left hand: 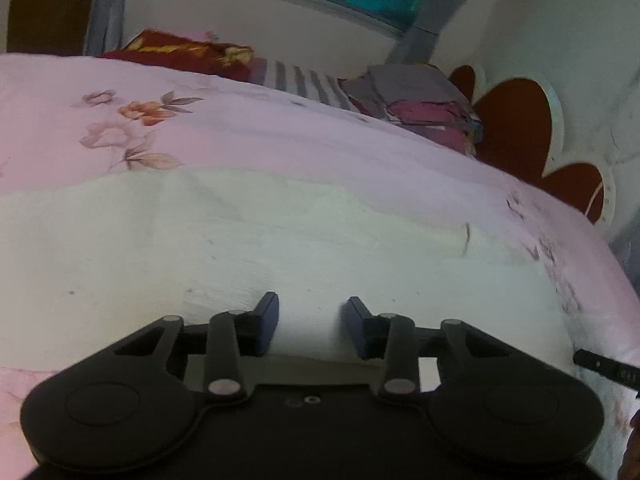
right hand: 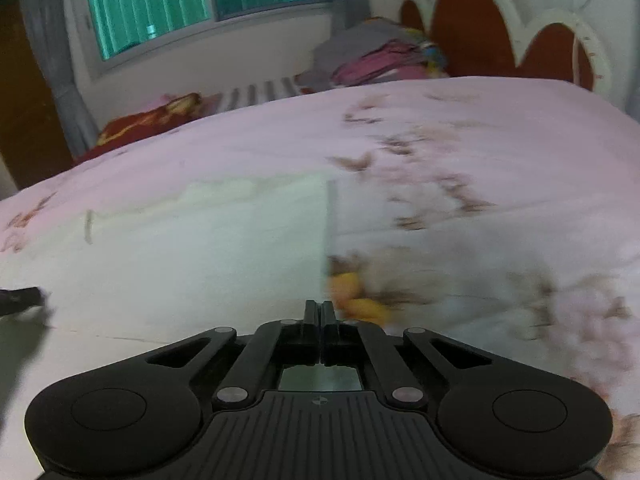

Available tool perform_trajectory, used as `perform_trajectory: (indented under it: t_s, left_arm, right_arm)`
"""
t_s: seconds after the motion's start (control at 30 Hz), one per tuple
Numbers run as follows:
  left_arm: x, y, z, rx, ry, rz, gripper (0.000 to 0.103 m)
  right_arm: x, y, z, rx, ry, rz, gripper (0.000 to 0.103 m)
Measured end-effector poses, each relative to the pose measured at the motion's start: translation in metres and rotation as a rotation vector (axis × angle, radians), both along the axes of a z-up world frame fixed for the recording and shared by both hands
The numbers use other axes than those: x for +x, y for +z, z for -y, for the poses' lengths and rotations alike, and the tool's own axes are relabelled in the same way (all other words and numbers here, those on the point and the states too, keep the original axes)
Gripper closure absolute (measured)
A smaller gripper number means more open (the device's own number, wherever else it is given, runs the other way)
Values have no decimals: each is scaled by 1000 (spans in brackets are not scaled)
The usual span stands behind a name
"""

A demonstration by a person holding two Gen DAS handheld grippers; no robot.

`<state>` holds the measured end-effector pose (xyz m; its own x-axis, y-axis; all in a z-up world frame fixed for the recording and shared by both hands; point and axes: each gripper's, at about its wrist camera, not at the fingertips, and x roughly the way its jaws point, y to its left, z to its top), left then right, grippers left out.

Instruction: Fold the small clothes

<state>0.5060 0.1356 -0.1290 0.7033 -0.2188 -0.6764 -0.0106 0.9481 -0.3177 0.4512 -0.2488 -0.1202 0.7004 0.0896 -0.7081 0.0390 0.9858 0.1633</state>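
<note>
Our left gripper (left hand: 313, 307) stands spread over the cloth (left hand: 240, 240), which lies flat on the bed (left hand: 280, 128). Our right gripper (right hand: 319, 307) is pressed together at the cloth's edge; whether it pinches fabric we cannot tell, so lifting may leave the cloth behind.

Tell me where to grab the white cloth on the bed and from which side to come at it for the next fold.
Probably the white cloth at its straight right edge, coming in from the bare pink bedsheet side. That edge is crisp and lies flat, so a low finger could slip under it. The right gripper is shut near it; the left gripper stands open over the middle.
</note>
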Motion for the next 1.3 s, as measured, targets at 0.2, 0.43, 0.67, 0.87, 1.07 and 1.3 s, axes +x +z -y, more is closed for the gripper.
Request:
perform_trajectory:
  t_s: [0.2, 0.43, 0.67, 0.87, 1.07, 1.3]
  left_arm:
    - [18, 6, 28, 31, -47, 16, 46]
    - [36, 1, 3, 130, -64, 16, 50]
    - [28, 18, 20, 142, -94, 52, 48]
    - [2, 2, 34, 175, -130, 20, 48]
    - [-8, 14, 35, 160, -90, 25, 43]
    - [-14, 11, 33, 166, -97, 5, 37]
  right_arm:
    - [26, 11, -15, 123, 92, 74, 103]
    - [92, -8, -35, -12, 157, 44, 103]
    - [137, -11, 9, 7, 90, -20, 103]
    - [79, -11, 1, -26, 138, -68, 103]
    - [26, 7, 7, 34, 103, -2, 103]
    - [15, 9, -4, 29, 107, -4, 103]
